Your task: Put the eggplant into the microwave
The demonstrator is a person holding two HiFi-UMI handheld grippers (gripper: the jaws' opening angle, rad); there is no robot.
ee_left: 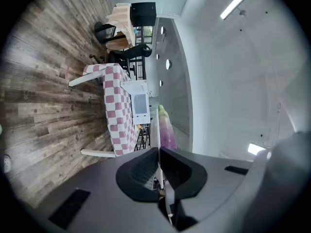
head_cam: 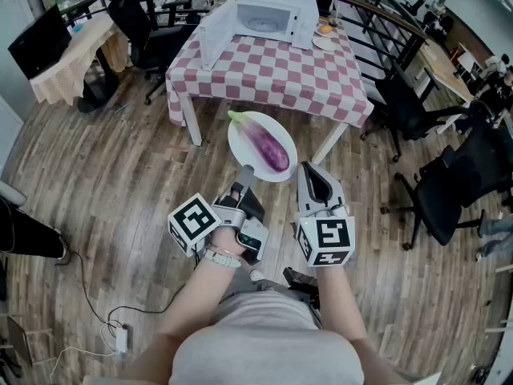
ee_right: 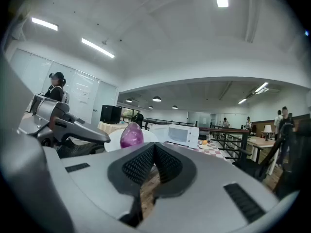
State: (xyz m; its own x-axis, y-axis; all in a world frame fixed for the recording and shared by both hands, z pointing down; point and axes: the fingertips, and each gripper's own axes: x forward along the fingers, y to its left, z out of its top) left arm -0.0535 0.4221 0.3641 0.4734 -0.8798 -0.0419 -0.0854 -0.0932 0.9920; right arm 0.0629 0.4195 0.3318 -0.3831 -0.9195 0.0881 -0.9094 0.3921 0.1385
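Eggplant [head_cam: 268,145]: rides on plate [head_cam: 244,156] pinched by left gripper [head_cam: 244,170], right gripper [head_cam: 306,168] closed empty alongside; microwave [head_cam: 268,16] well ahead, not yet reached.

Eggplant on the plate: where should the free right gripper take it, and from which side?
Probably across the thick purple middle of the eggplant, from the side of the right gripper, jaws spanning its width. It lies diagonally on the plate, green stem pointing away, and the left gripper clamps the plate's near rim.

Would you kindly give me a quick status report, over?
Left gripper shut on plate rim; right gripper shut, empty. Eggplant lies on plate. Microwave ahead on table, door open.
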